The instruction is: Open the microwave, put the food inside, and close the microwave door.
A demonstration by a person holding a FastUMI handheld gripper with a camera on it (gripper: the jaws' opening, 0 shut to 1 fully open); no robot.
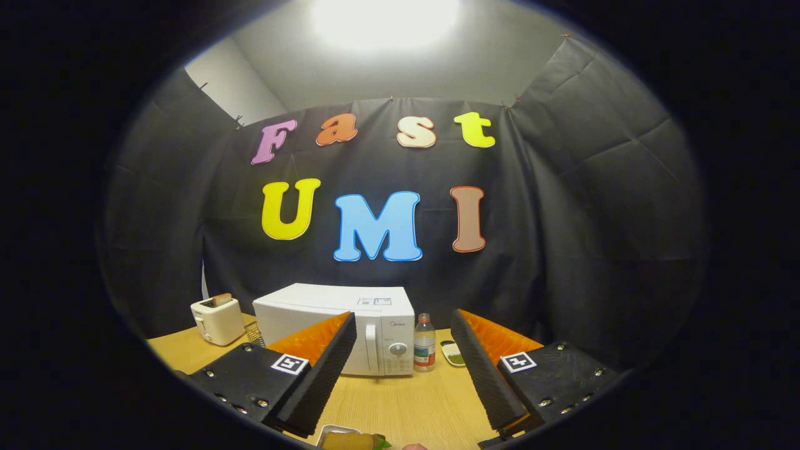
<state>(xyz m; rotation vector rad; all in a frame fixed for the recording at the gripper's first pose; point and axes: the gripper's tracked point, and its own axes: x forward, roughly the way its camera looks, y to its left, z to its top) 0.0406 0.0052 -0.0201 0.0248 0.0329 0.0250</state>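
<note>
A white microwave [350, 319] stands on the wooden table [406, 400] beyond my fingers, its door shut, with a vertical handle [372, 349] and a round knob to the right of the door. My gripper [403, 369] is open, held well back from the microwave, with nothing between its fingers. Close below the fingers, at the near table edge, a small white plate [334, 431] holds food [356, 441] that looks like a sandwich with green leaf; only its far part shows.
A white toaster [217, 320] with bread in its slot stands left of the microwave, a wire rack just behind it. A plastic bottle [424, 344] and a small dish [454, 354] with something green stand right of the microwave. Black cloth walls surround the table.
</note>
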